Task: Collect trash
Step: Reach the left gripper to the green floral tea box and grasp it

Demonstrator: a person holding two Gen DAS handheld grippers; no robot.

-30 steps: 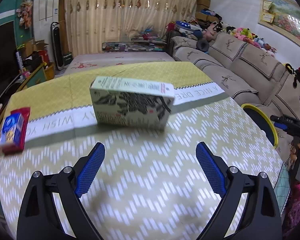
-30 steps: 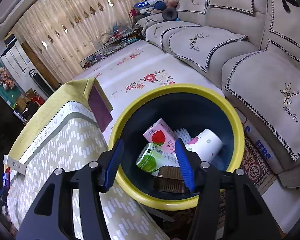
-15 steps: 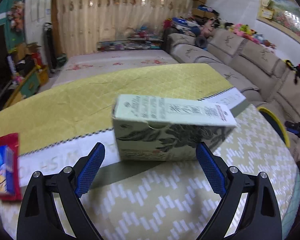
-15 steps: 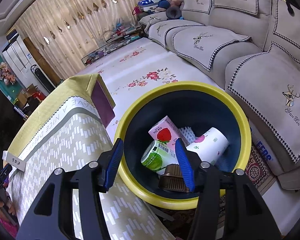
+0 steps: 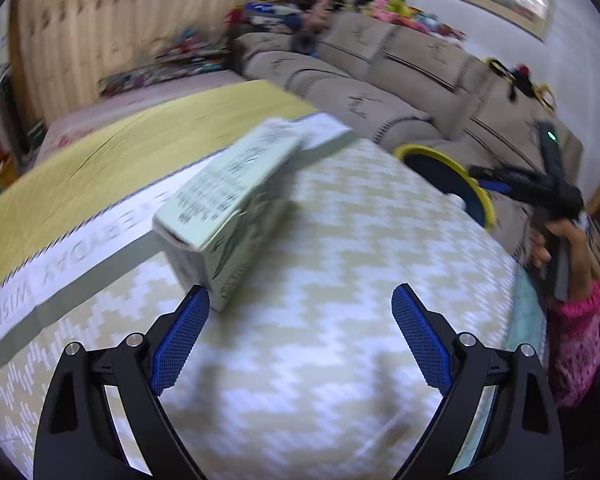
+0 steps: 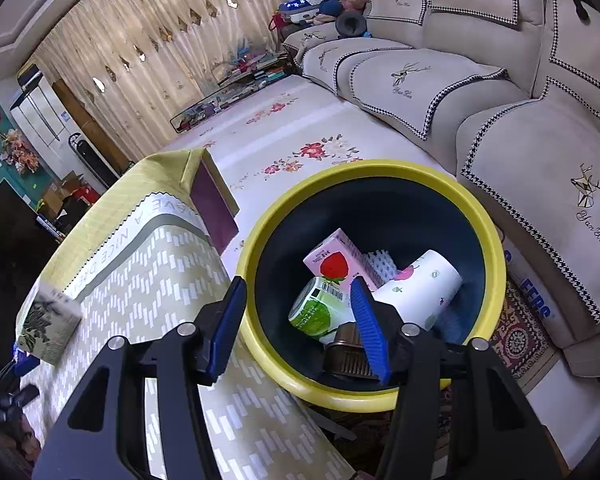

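Since a second ago our left claw (image 5: 300,332) swung toward the box (image 5: 228,204), jaws wide, empty. Box lay on the tabletop (image 5: 340,280). Right claw (image 6: 298,320) half-open, empty, over the bin (image 6: 496,280) holding several items; box remained.

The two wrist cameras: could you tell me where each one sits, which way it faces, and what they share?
Left wrist: on the left gripper, looking down across the table at the pale green box; its open blue fingers show, plus the person's right hand.
Right wrist: on the right gripper, over the table's edge, looking down into the yellow-rimmed bin; open fingers show.
Shared: box, bin, table, sofa.
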